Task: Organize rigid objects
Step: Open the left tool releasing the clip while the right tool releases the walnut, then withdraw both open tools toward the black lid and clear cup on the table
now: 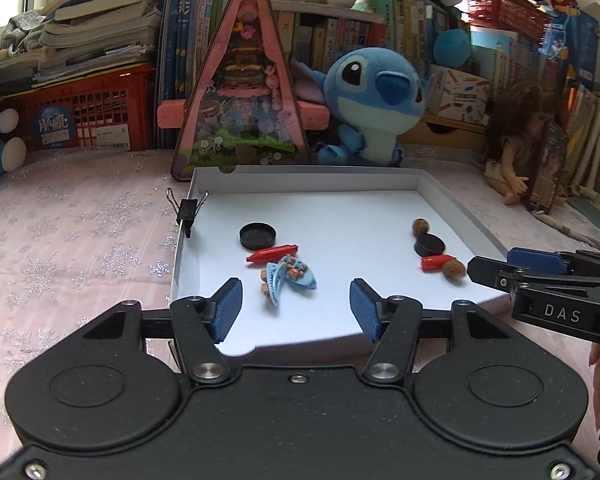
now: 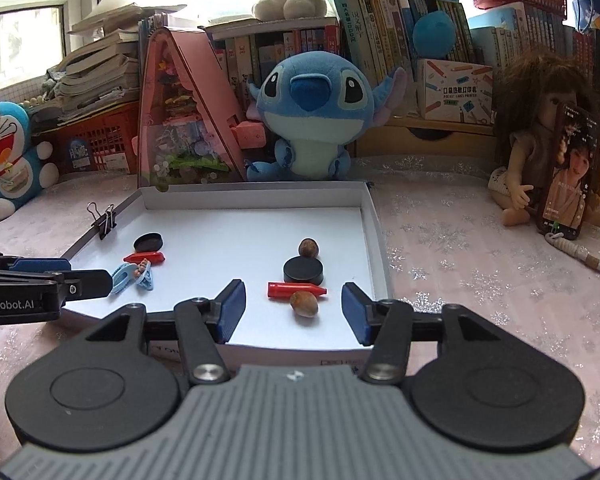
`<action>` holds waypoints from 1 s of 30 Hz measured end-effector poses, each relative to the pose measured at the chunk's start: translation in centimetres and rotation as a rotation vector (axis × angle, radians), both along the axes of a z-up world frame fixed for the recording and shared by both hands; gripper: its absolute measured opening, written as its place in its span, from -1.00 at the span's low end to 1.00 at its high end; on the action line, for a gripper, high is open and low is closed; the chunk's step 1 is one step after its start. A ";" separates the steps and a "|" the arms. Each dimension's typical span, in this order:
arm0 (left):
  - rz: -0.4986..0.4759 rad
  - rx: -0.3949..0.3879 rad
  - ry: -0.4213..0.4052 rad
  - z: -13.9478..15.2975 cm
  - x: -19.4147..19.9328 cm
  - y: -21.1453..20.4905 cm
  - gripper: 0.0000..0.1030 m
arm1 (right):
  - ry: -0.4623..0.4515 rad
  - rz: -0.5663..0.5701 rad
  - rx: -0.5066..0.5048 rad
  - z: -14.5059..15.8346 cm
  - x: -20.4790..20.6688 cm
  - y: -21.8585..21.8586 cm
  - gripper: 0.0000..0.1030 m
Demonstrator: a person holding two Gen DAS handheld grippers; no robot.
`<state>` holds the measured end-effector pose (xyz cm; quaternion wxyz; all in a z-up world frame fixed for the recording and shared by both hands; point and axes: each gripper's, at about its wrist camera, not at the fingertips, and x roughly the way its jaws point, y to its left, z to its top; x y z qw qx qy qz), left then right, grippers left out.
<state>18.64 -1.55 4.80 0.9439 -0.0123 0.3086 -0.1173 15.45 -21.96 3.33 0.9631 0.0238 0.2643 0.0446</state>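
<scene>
Both the left gripper and right gripper hover with jaws partly open, empty, over the shallow white cardboard tray, where black round caps, red bullet-shaped pieces and brown nuts lie in two matched-looking groups, apparently sorted.

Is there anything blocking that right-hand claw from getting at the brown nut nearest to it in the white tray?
Nothing visible does. The right gripper hangs open just short of the nut, with only bare tray floor between. The red peg touches the nut's far side, so it crowds the nut but doesn't bar the approach.
</scene>
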 end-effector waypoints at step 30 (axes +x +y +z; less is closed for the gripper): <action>-0.166 -0.016 0.039 -2.1 -15.9 1.2 0.34 | -0.064 0.097 -0.028 -1.7 -15.5 1.0 0.56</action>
